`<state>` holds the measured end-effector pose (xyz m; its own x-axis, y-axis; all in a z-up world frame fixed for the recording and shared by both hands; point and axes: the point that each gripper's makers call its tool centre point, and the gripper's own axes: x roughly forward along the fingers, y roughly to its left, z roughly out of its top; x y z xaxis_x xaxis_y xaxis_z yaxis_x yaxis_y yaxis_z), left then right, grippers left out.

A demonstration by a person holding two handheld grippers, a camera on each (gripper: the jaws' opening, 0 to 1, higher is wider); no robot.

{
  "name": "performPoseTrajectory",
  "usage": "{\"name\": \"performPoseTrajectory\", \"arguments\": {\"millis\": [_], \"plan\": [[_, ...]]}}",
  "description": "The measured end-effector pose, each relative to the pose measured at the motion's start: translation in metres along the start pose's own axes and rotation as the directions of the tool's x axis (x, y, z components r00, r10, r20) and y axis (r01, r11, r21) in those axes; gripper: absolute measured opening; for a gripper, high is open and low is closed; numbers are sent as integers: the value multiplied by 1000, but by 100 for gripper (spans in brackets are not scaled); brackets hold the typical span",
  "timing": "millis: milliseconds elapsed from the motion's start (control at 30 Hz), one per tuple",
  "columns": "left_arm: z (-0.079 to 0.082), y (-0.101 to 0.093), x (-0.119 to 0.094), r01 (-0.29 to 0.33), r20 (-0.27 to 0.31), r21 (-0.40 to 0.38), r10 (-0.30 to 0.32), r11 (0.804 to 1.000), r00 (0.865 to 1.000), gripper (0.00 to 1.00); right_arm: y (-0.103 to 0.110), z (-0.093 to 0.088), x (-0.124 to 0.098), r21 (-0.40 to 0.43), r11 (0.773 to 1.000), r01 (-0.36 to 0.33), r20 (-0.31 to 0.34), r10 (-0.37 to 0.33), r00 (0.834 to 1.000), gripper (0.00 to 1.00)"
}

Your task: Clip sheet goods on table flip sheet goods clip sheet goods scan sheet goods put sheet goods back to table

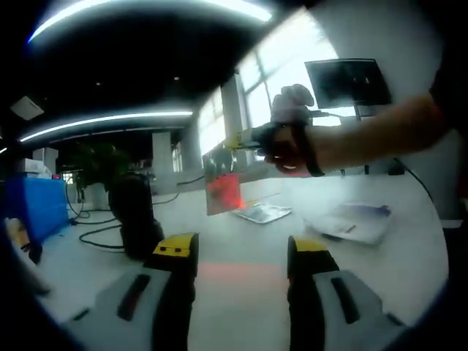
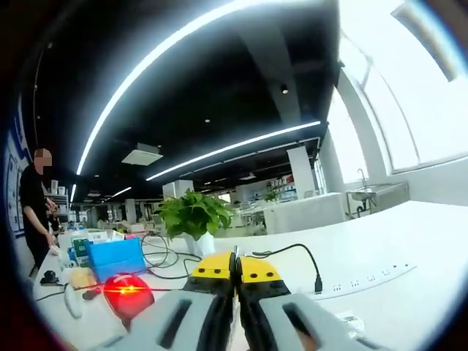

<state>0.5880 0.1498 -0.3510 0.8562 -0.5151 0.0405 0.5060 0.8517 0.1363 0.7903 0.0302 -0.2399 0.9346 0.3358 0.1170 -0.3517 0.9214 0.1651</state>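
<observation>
holding my left gripper (image 1: 241,256) low over the white table (image 1: 241,307), i see its two yellow-tipped jaws standing well apart with nothing between them. in the left gripper view my other hand (image 1: 289,139) reaches in from the right with my right gripper (image 1: 213,172), which pinches a thin sheet (image 1: 223,191) by its upper edge; the sheet hangs upright above the table, lit red across its face, and a faint red glow lies on the tabletop just ahead of my left jaws. more sheet goods lie flat on the table beyond it: a small packet (image 1: 262,212) near the hanging sheet and a larger pale packet (image 1: 351,223) to its right. a dark rounded object (image 1: 135,216) stands on the table to the left, with a black cable (image 1: 95,235) trailing from it and a blue box (image 1: 33,208) further left. a monitor (image 1: 349,82) sits against the bright window.

in the right gripper view my right jaws are pressed together, and a thin edge rises from the seam between the yellow tips. a red glowing scanner (image 2: 128,292) sits low left, near a blue box (image 2: 117,257), a potted plant (image 2: 194,216) and a white power strip (image 2: 358,281). a person (image 2: 33,212) stands far left.
</observation>
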Motion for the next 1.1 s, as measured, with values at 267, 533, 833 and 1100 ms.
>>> {"name": "performPoseTrajectory", "arguments": {"millis": [267,533,833,1100], "plan": [[0,0,0,1,-2,5,-1,1000,1000,41,9,2,3,-6,1000,-9,5,9,1000,0],[0,0,0,2,1,3,-2,1000,1000,41,14,8,-2,-10,999,-32,-4,32,999,0],[0,0,0,1,1,6,-1,1000,1000,41,5,35,-17,16,995,-99,4,99,995,0],[0,2,0,-12,-3,2,12,1000,1000,41,-3,48,-36,26,981,-193,-18,194,981,0]]}}
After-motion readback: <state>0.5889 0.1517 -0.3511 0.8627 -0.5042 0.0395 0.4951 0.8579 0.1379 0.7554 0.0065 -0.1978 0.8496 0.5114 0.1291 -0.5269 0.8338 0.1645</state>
